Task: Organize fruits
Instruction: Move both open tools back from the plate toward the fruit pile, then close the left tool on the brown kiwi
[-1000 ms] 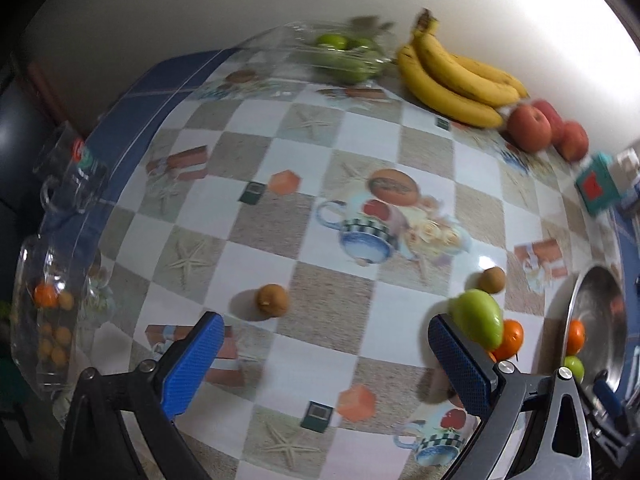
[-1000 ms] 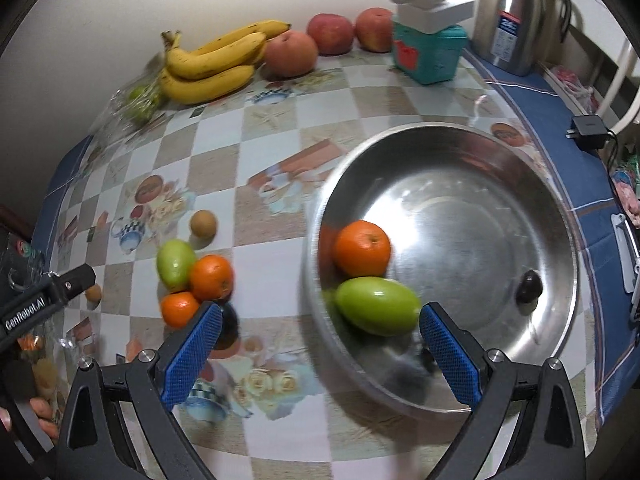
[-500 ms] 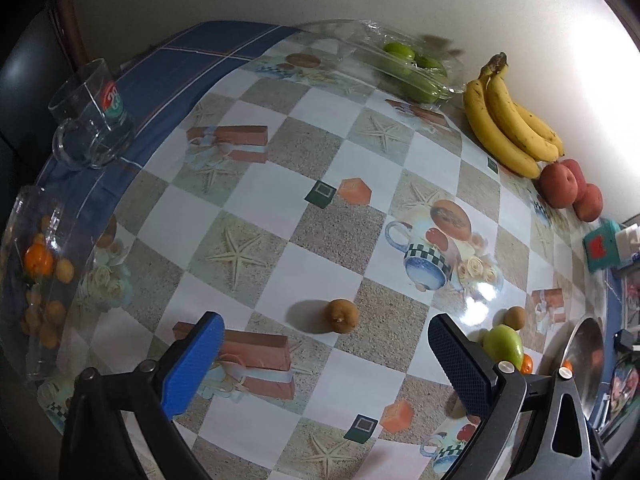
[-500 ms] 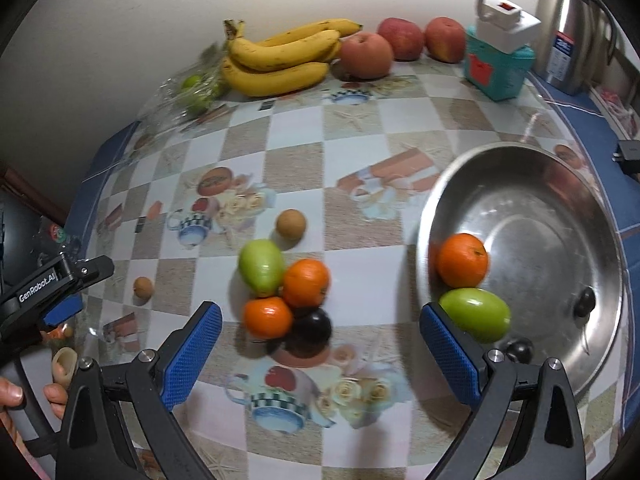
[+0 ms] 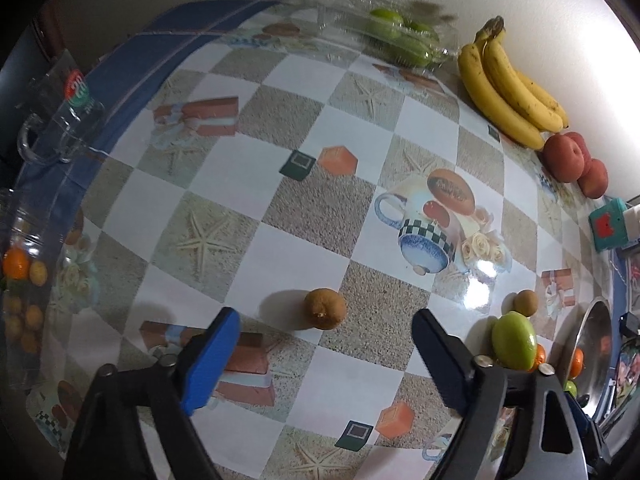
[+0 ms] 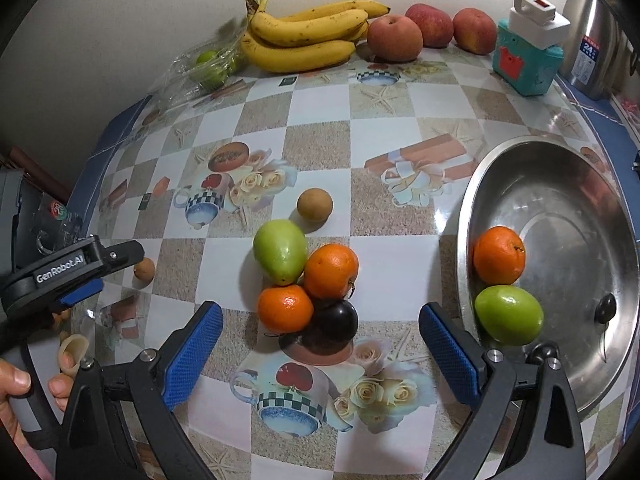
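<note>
Below the left wrist camera: left gripper [image 5: 324,344] tipped steeply down over the checked tablecloth [image 5: 304,216], jaws apart with nothing held, just been closing in somewhat, the small brown fruit [image 5: 325,308] lying on the cloth just ahead of the gap between the blue pads [image 5: 208,364]. Off to the right, a second brown fruit [image 5: 525,302] beside a green fruit [image 5: 514,340], and the rim of the steel bowl [image 5: 588,344] at the frame's edge; bananas [image 5: 508,88] and apples [image 5: 568,158] well apart along the wall. Likely step: lining up on the lone brown fruit for a pick. Next move, by judgement: lowering until the pads flank the fruit, then closing gently, since a small round thing may roll away from a one-sided touch. Below the right wrist camera: right gripper [image 6: 320,354] wide apart and empty, hovering near a touching cluster of a green fruit [image 6: 281,251], two oranges [image 6: 331,271] [image 6: 285,307] and a dark plum [image 6: 335,318]. To the right, the steel bowl [image 6: 560,200] already holding an orange [image 6: 499,255], a green fruit [image 6: 509,315] and a small dark fruit [image 6: 607,307]. Likely next for this side: picking one fruit off the cluster without scattering the rest, then carrying it to the bowl.
</note>
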